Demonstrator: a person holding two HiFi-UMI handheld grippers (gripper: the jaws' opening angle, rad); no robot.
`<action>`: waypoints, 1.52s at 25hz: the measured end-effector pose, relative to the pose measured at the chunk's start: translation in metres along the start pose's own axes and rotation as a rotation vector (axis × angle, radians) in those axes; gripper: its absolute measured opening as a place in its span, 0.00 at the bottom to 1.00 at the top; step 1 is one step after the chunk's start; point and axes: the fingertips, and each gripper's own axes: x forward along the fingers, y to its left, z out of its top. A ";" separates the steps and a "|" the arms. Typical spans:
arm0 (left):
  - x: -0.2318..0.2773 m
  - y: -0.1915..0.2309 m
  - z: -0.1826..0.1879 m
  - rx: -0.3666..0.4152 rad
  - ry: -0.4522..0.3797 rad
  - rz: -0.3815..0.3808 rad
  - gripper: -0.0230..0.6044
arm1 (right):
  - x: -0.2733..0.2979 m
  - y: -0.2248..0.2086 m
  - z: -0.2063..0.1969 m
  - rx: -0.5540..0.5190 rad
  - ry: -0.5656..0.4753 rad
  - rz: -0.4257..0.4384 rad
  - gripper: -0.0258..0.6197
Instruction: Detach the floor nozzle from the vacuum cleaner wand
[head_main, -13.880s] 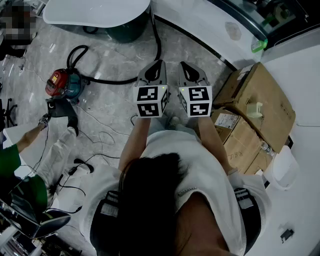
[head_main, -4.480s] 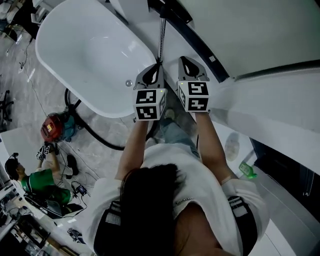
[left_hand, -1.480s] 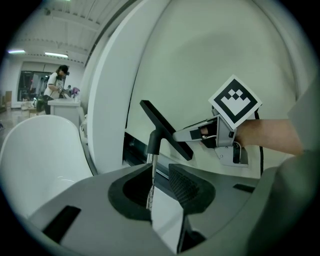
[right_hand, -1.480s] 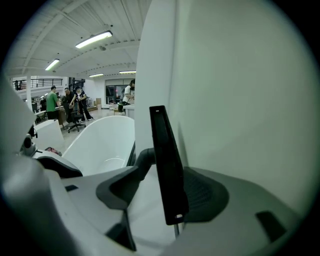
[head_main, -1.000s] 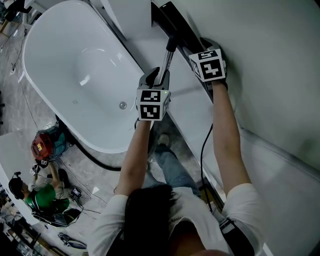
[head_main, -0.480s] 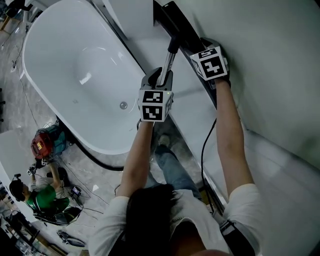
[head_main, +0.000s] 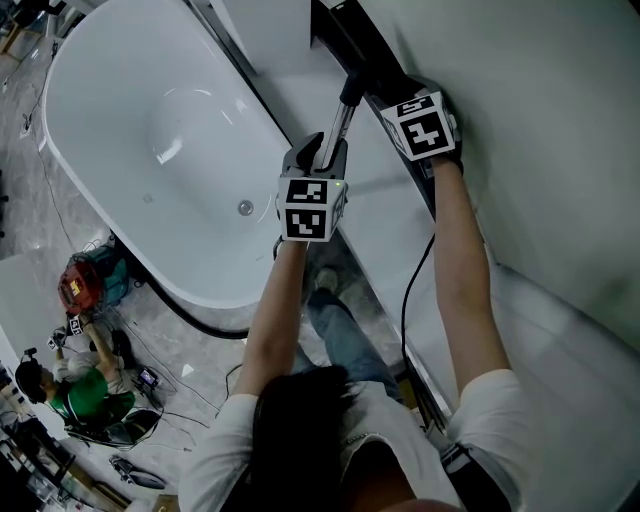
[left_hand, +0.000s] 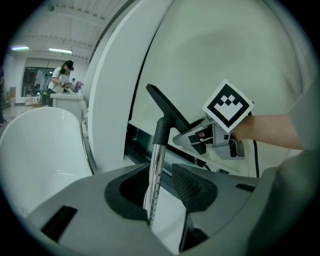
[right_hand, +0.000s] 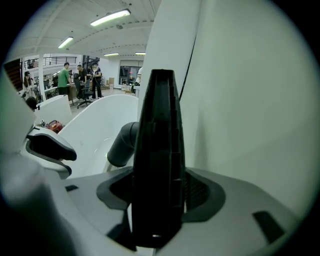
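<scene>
Only its own view shows me the right gripper (right_hand: 157, 186) pinching the black floor nozzle (right_hand: 157, 145). The left gripper (left_hand: 161, 186) has just been opening; the wand (left_hand: 156, 167) stands between its jaws, the right pad not touching.

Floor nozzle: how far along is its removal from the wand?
Done: both grippers are placed. In hand: the right gripper is shut on the floor nozzle; the left gripper has the chrome wand between its jaws, which have just been opening. Left: the nozzle still sits on the wand, so the pull remains.
</scene>
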 end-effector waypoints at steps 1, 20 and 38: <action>0.001 0.000 -0.002 -0.001 0.002 0.000 0.24 | 0.001 0.000 -0.001 -0.006 0.004 0.002 0.44; 0.033 0.000 -0.014 0.034 0.040 -0.043 0.33 | 0.005 -0.001 -0.005 0.005 0.007 0.014 0.38; 0.078 0.013 -0.017 0.126 0.101 -0.065 0.39 | 0.004 0.001 -0.002 0.018 -0.005 0.030 0.38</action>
